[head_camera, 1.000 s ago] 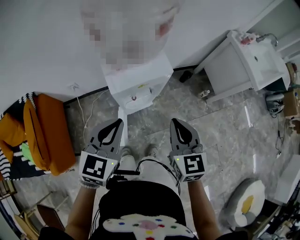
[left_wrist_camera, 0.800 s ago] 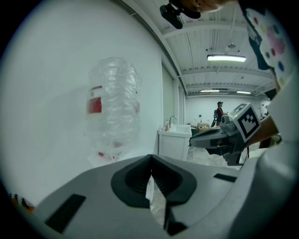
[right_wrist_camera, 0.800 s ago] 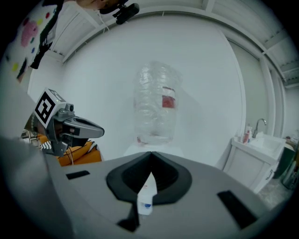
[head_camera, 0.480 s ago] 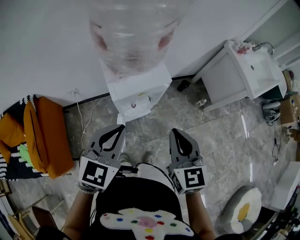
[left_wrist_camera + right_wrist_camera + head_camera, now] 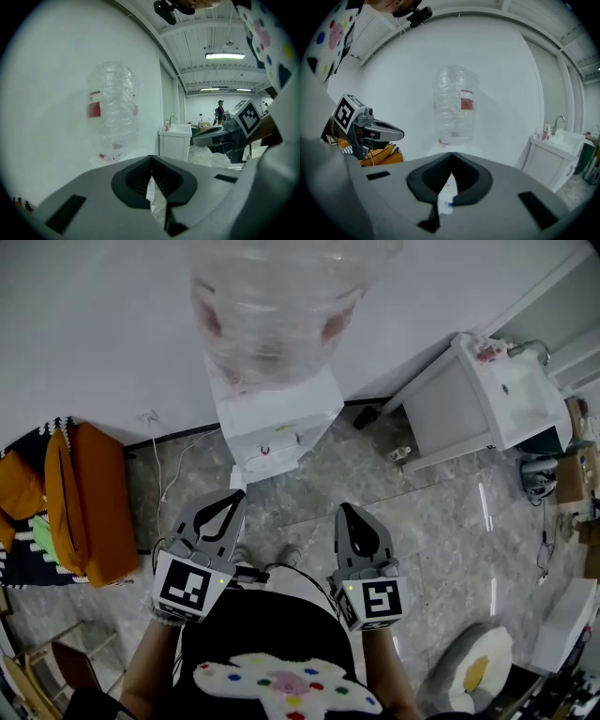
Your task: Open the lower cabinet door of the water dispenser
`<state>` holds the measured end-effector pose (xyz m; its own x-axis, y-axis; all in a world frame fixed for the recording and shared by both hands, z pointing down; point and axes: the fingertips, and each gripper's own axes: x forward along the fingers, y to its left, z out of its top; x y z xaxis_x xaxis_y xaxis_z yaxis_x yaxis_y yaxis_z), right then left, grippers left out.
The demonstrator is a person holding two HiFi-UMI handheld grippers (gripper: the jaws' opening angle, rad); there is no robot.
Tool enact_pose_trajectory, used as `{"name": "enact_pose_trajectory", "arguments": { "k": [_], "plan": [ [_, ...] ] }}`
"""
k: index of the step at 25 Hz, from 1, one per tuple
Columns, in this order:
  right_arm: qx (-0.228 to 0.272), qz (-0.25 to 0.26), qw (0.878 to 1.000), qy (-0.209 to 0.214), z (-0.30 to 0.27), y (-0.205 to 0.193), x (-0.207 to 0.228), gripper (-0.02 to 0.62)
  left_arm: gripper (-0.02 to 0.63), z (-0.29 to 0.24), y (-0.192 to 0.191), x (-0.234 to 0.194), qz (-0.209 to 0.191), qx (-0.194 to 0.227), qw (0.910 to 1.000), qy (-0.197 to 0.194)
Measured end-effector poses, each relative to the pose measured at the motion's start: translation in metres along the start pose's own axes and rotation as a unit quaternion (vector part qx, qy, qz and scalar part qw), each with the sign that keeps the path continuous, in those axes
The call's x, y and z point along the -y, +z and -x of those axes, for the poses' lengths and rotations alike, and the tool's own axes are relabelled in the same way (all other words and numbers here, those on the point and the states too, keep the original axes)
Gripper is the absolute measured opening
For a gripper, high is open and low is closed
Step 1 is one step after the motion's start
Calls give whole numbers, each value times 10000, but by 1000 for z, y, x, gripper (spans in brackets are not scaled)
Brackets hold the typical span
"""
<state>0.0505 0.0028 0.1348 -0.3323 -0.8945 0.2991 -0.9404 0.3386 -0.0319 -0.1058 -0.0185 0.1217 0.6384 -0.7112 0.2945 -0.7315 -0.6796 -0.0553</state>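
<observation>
The white water dispenser [image 5: 272,423] stands against the wall with a clear bottle [image 5: 277,306] on top. From above, its lower cabinet door is foreshortened and barely shows. My left gripper [image 5: 234,494] and right gripper [image 5: 347,508] hover side by side in front of it, well short of it, both shut with nothing between the jaws. In the left gripper view the bottle [image 5: 112,110] stands ahead on the left and the right gripper [image 5: 220,136] is at the right. The right gripper view has the bottle [image 5: 454,105] straight ahead and the left gripper [image 5: 377,131] at the left.
An orange cushion [image 5: 89,502] lies on the floor at the left. A white sink cabinet [image 5: 478,395] stands at the right. A power cord [image 5: 164,474] runs down beside the dispenser. A round egg-patterned cushion [image 5: 473,676] sits at the lower right. A person [image 5: 220,110] stands far off.
Both grippers have risen a little and stay shut. The head view has shifted, so more of the bottle shows at the top.
</observation>
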Motion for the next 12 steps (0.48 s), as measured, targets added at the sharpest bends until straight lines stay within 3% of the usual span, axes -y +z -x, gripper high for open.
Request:
{"name": "enact_pose_trajectory", "arguments": {
  "k": [12],
  "plan": [
    [48,143,9999,27,-3,-1,-5,5,11,5,-12,-2,115,-189,9997,51]
  ]
}}
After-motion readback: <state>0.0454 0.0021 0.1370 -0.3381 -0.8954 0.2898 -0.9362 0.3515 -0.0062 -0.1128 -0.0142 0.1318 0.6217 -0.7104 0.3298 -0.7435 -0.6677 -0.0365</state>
